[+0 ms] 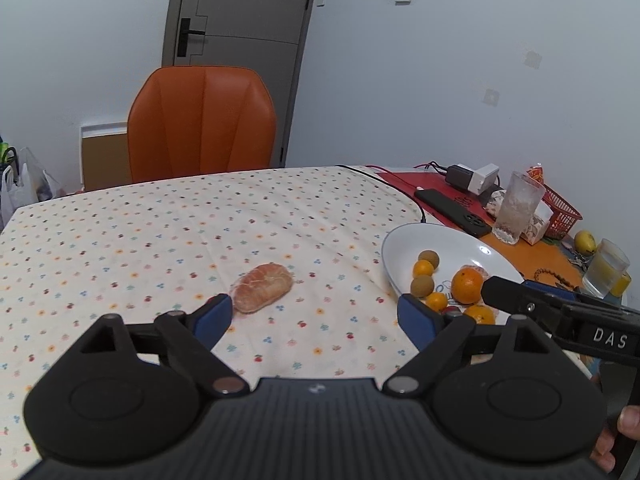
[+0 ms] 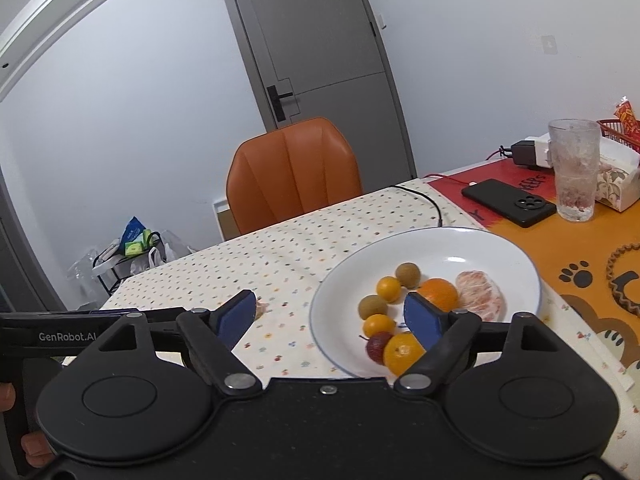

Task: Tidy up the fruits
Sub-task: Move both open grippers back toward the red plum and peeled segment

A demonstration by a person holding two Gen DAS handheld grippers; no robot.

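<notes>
1. Left gripper (image 1: 316,314): jaws spread, empty.
2. Right gripper (image 2: 330,316): spread too, over plate (image 2: 340,280) near rim.
3. Peeled citrus (image 1: 262,287) lies on cloth just past left jaws, left of plate. Prob. soft, light, squashy; grip gently across short sides.

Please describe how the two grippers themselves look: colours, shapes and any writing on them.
Both the left gripper and the right gripper are matte black plastic, with a ribbed body, two round discs, metal rivets on angled link bars, and blue pads on the fingers. White lettering reads "DAS" on the right one's side and "GenRobot.AI" on the left's. No cables show.
</notes>
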